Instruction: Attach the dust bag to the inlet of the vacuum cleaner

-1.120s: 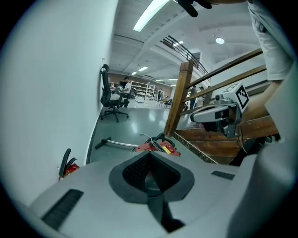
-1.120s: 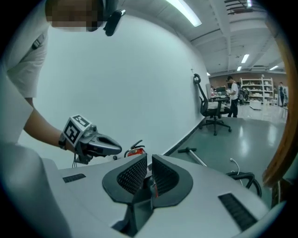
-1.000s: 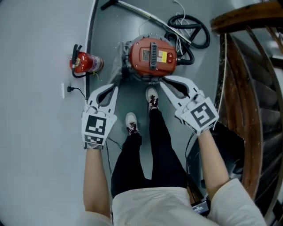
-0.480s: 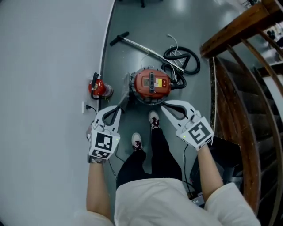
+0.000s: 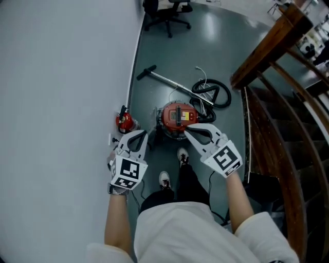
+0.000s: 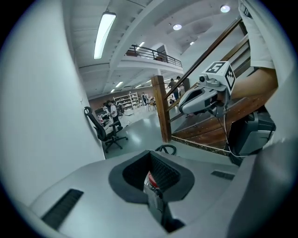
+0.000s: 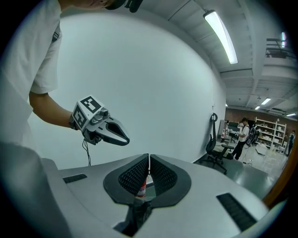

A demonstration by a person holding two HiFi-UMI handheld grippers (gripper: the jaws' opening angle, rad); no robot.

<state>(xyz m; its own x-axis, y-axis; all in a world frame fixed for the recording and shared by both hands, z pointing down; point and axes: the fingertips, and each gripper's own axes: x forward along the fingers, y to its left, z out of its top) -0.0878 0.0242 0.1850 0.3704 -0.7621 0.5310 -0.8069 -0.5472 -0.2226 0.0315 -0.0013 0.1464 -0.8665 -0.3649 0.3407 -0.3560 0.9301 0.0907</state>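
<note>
Glossy grey-green floor (image 5: 216, 46), catching ceiling-light glare at the far end. Standing on it: red vacuum cleaner (image 5: 177, 117), with coiled black hose (image 5: 204, 89) just behind and metal wand (image 5: 167, 80) lying flat, slanted toward the wall. Red fire extinguisher (image 5: 124, 121) upright at the wall's foot. Black office chair (image 5: 167, 13) well apart, far end. 2 shoes (image 5: 164, 180) planted near the vacuum cleaner. Dark box (image 5: 264, 186) by the stairs.

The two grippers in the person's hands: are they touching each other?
Apart. The head view shows the left gripper and right gripper held side by side, with the red vacuum cleaner visible in the gap between them.
</note>
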